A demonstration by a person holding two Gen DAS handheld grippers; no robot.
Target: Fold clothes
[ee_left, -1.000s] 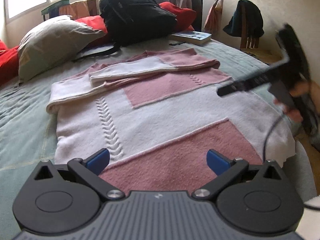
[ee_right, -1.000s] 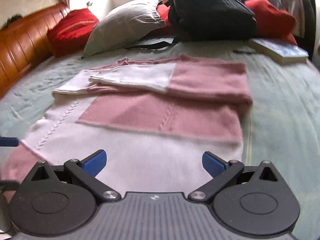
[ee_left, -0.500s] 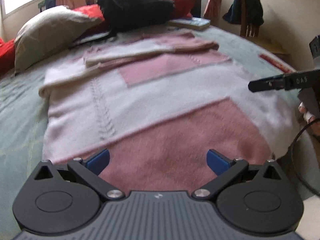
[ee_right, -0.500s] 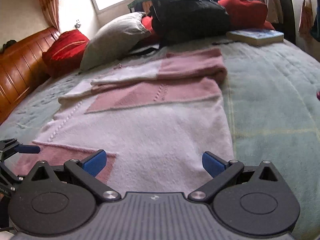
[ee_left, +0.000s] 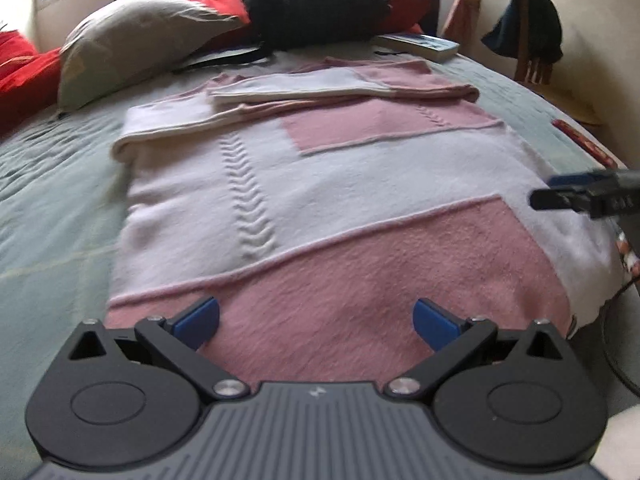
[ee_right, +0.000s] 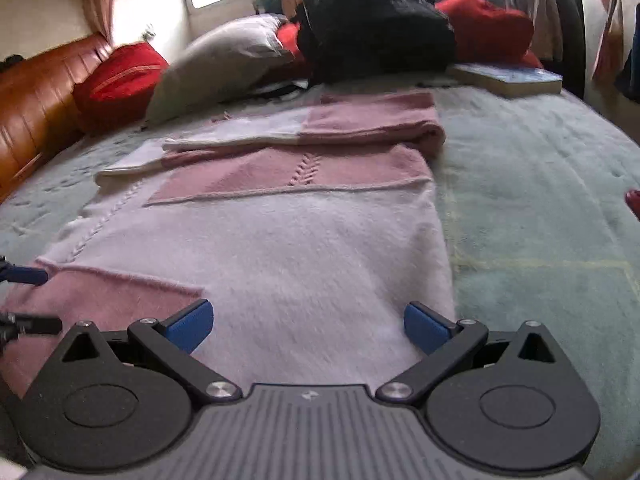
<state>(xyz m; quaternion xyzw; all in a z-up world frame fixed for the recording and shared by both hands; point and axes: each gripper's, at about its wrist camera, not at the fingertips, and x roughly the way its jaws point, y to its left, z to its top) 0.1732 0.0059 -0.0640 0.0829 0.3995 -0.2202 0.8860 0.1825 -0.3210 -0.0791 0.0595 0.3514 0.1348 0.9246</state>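
Sweater flat on bed — both grippers' fingers spread.

One sweater, one backpack, one book — two claws.

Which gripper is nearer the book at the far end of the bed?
Right. The book lies ahead on the right gripper's side; the left gripper sits over the sweater's opposite pink corner.
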